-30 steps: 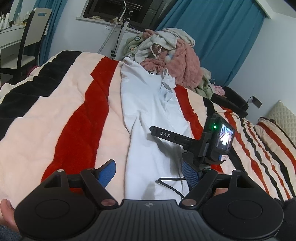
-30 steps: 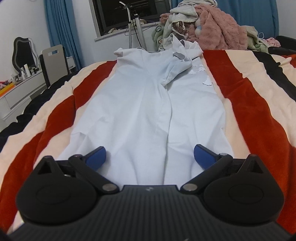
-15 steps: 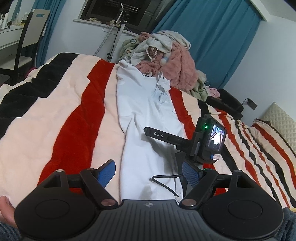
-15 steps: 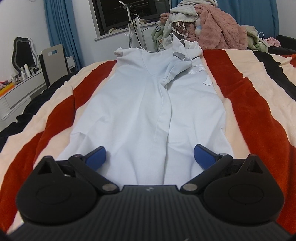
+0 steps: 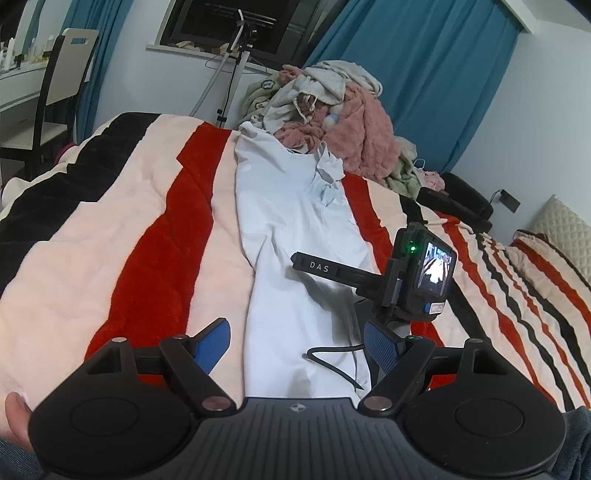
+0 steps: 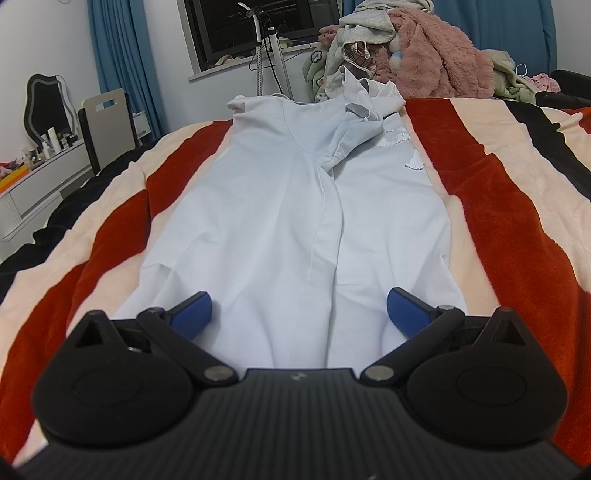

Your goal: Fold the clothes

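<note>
Pale blue garment (image 6: pixel 280 221) lies lengthwise on striped bed (image 6: pixel 498 192), sides folded in; left gripper (image 5: pixel 297 345) and right gripper (image 6: pixel 299 314) hover at hem, 6 o'clock end, fingers spread, nothing pinched; best pinch both hem corners evenly, then carry toward 12 o'clock collar

1. Pale bluish-white walls (image 5: pixel 546 122), lit evenly by indoor light.
2. Dark window (image 6: pixel 255 29) in the far wall, flanked by teal curtains (image 5: pixel 424 74).
3. Bed under a blanket (image 5: pixel 122 221) striped red, cream and black.
4. White stand (image 6: pixel 273 48) upright past the bed's far edge, below the window.
5. Chair (image 6: pixel 107 122) and white dresser (image 6: pixel 40 177) with a mirror (image 6: pixel 46 107) along the left wall.
6. Quilted cushion (image 5: pixel 565 236) at the bed's right edge.
</note>
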`<action>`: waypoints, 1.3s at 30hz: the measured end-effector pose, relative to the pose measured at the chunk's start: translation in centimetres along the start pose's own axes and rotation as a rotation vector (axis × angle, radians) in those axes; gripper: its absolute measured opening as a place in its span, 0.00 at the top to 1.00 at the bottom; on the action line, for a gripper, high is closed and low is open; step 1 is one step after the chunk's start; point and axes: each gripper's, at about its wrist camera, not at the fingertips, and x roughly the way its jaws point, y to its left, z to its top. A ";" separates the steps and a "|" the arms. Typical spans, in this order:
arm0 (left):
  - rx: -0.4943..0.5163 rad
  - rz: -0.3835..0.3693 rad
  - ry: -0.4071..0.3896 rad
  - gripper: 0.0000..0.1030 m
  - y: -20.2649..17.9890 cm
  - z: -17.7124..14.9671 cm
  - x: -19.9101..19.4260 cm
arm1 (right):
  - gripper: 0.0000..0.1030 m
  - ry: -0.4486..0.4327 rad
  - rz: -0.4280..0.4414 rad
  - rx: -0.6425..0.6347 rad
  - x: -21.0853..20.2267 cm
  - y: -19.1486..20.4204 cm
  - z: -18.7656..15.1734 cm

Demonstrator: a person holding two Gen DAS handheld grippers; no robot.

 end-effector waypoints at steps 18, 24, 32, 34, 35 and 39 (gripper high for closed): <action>-0.085 0.022 0.054 0.21 1.5 0.8 1.6 | 0.00 -0.002 -0.001 0.001 0.0 0.0 0.0; -0.218 0.008 0.117 0.20 3.8 0.7 3.1 | 0.00 -0.003 -0.002 0.001 0.0 0.1 0.0; -0.414 -0.012 0.248 0.24 6.9 -0.2 6.9 | 0.00 -0.013 0.001 0.004 0.0 0.0 -0.2; -0.441 -0.028 0.262 0.24 7.2 -0.4 7.3 | 0.00 -0.013 0.000 0.003 0.1 0.1 -0.2; -0.439 -0.034 0.262 0.24 7.1 -0.4 7.3 | 0.00 -0.010 -0.003 0.000 0.1 0.1 -0.1; -0.412 -0.041 0.256 0.24 6.6 -0.5 7.3 | 0.00 -0.005 -0.009 -0.011 0.1 0.3 -0.1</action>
